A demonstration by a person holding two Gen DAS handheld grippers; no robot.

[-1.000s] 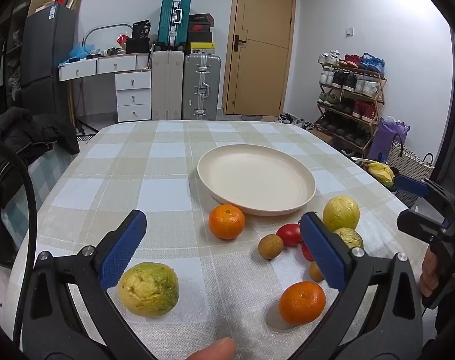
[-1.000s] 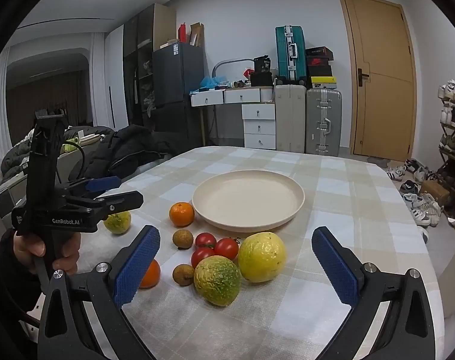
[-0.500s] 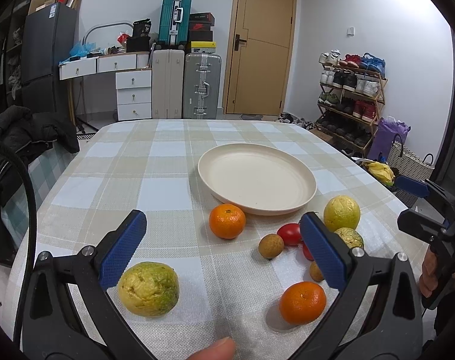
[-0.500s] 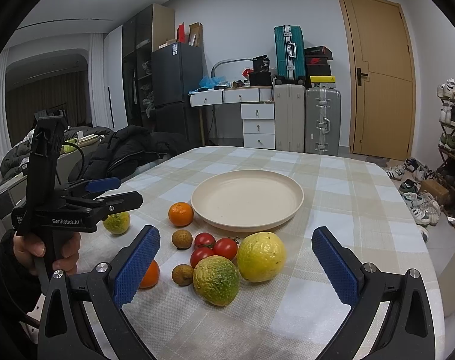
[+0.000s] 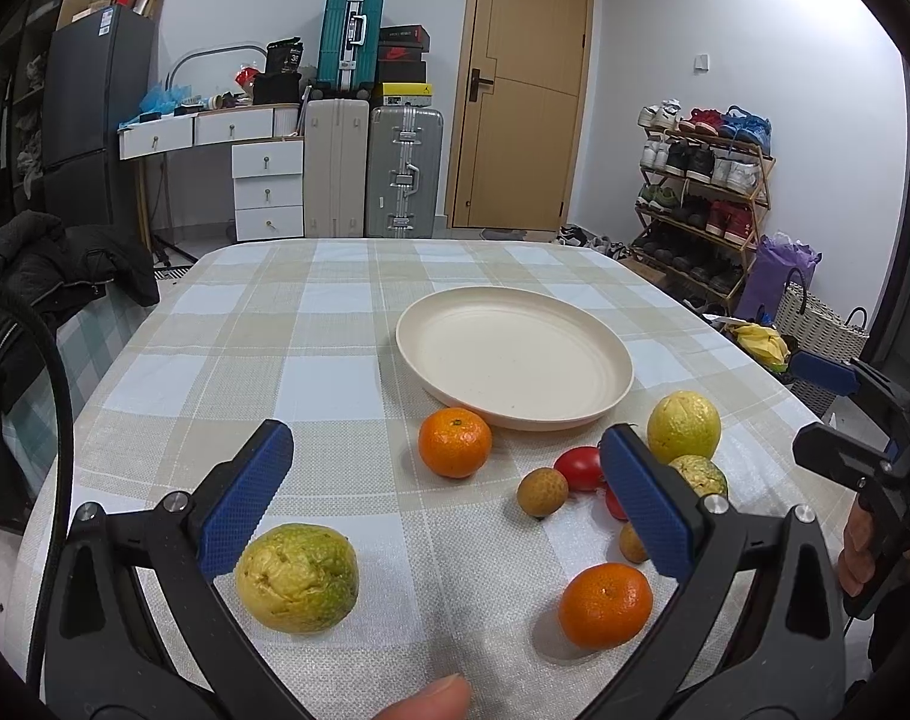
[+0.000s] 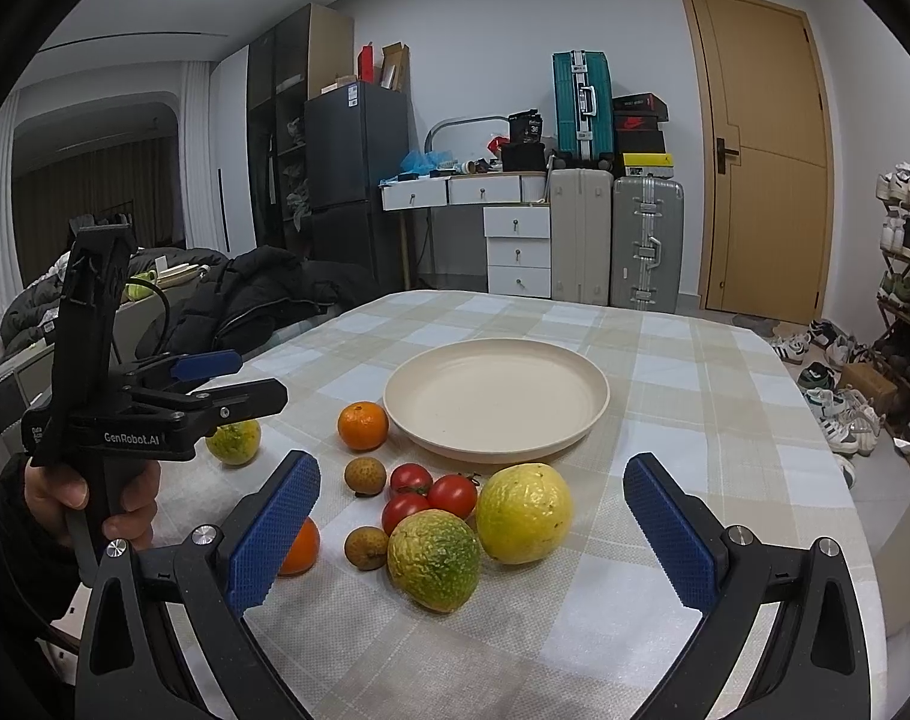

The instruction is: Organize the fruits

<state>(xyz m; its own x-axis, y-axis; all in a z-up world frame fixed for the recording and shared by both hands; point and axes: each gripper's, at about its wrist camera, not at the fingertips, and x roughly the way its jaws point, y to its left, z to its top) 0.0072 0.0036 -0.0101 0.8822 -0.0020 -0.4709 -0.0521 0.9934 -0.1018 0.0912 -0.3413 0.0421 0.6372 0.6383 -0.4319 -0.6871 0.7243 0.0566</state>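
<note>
From the left wrist I see my left gripper (image 5: 449,492) gaping wide and empty above bare cloth between a yellow-green citrus (image 5: 297,577) and two oranges, while from the right wrist my right gripper (image 6: 472,531) gapes empty over clustered fruit just short of the empty plate (image 6: 495,399).

A lived-in home: beyond the claw, a checked-cloth dining table (image 5: 335,324), stacked suitcases (image 5: 404,171) by a wooden door (image 5: 523,90), a shoe rack (image 5: 703,180) to the right, a fridge (image 6: 356,144) far left
</note>
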